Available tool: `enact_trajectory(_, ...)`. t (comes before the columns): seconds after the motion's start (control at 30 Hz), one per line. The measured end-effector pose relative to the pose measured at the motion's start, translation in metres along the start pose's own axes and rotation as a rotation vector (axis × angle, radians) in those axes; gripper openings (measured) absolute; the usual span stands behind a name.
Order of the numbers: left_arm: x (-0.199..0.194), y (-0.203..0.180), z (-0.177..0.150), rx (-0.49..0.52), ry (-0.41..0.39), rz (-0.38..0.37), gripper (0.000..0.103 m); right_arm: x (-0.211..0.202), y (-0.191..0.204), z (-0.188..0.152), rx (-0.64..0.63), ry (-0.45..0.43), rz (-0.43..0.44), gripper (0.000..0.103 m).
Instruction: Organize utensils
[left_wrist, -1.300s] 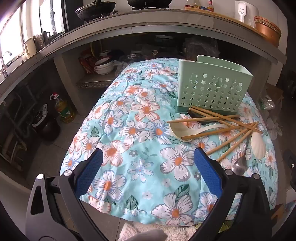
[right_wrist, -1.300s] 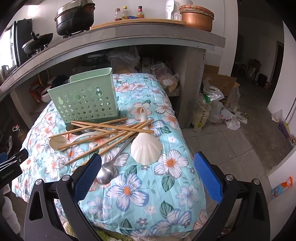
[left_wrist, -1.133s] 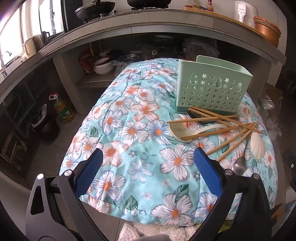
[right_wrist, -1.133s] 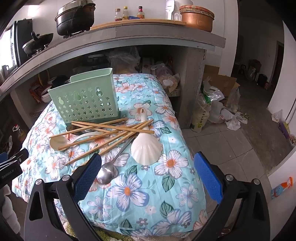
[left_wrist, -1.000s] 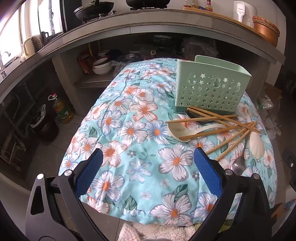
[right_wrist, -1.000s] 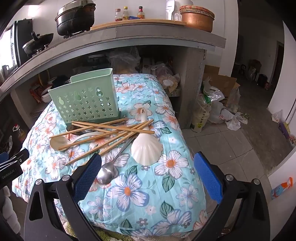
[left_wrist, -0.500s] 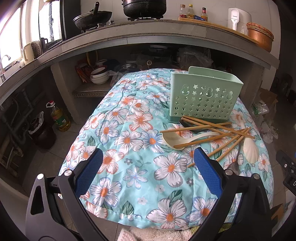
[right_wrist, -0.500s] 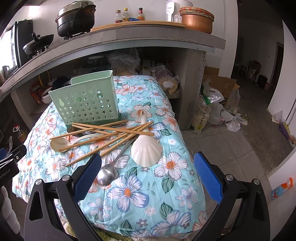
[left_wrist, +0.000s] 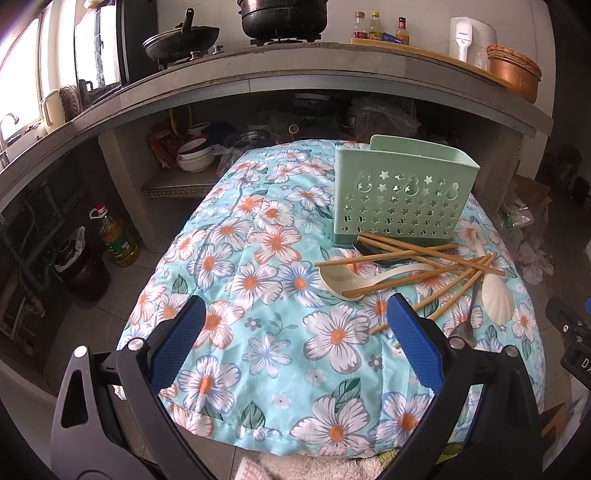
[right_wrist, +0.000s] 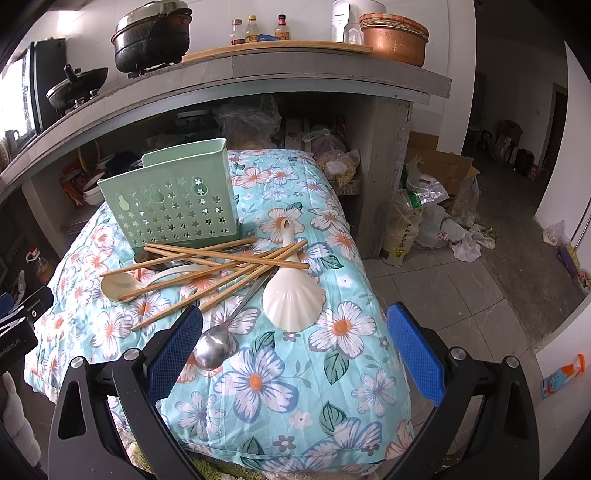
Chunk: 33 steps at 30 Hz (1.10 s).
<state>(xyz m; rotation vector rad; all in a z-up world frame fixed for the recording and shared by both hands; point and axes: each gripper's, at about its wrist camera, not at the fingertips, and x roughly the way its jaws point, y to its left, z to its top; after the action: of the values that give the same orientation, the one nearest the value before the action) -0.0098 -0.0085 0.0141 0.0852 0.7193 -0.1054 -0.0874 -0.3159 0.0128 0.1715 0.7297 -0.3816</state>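
Nearest the cameras, both tools are hovering over the near edge of the flowered cloth (right_wrist: 258, 384) that is covering the table. The left gripper (left_wrist: 295, 343) is hanging with its blue pads spread wide and nothing between them, over bare cloth toward the near left corner. The right gripper (right_wrist: 295, 347) is likewise standing wide apart and empty, over the near right part of the cloth.

Just beyond the right gripper's left pad (right_wrist: 173, 350), a metal spoon (right_wrist: 212, 349) is lying with its bowl toward the near edge and its handle running away under the pile. Beside it, a white shell-shaped scoop (right_wrist: 293, 299) is resting near the right edge, bowl toward the camera and handle pointing away.

Across the middle of the cloth, wooden chopsticks (right_wrist: 221, 264) are lying scattered and crossing one another, some over the scoop's handle and some over a cream ladle (left_wrist: 347, 282) that is sitting left of the heap, well ahead of the left gripper's right pad (left_wrist: 413, 343). A dark spoon (left_wrist: 380, 253) is showing partly under the sticks.

Farthest back, a pale green perforated utensil holder (left_wrist: 400, 195) is standing upright, with the chopsticks' far ends lying just at its base.
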Motion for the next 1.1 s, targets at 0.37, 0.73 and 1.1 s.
enact_trajectory(0.37, -0.013, -0.005, 0.002, 0.024, -0.066, -0.024, 0.095, 0.000, 0.000, 0.000, 0.000, 0.000, 0.000, 0.097)
enact_trajectory(0.73, -0.014, -0.005, 0.000, 0.026, -0.066, -0.030, 0.095, 0.000, 0.000, -0.001, 0.000, 0.000, 0.000, 0.097)
enact_trajectory(1.1, -0.014, -0.007, -0.001, 0.037, -0.057, -0.045, 0.095, 0.000, 0.000, -0.001, 0.000, 0.000, 0.001, 0.097)
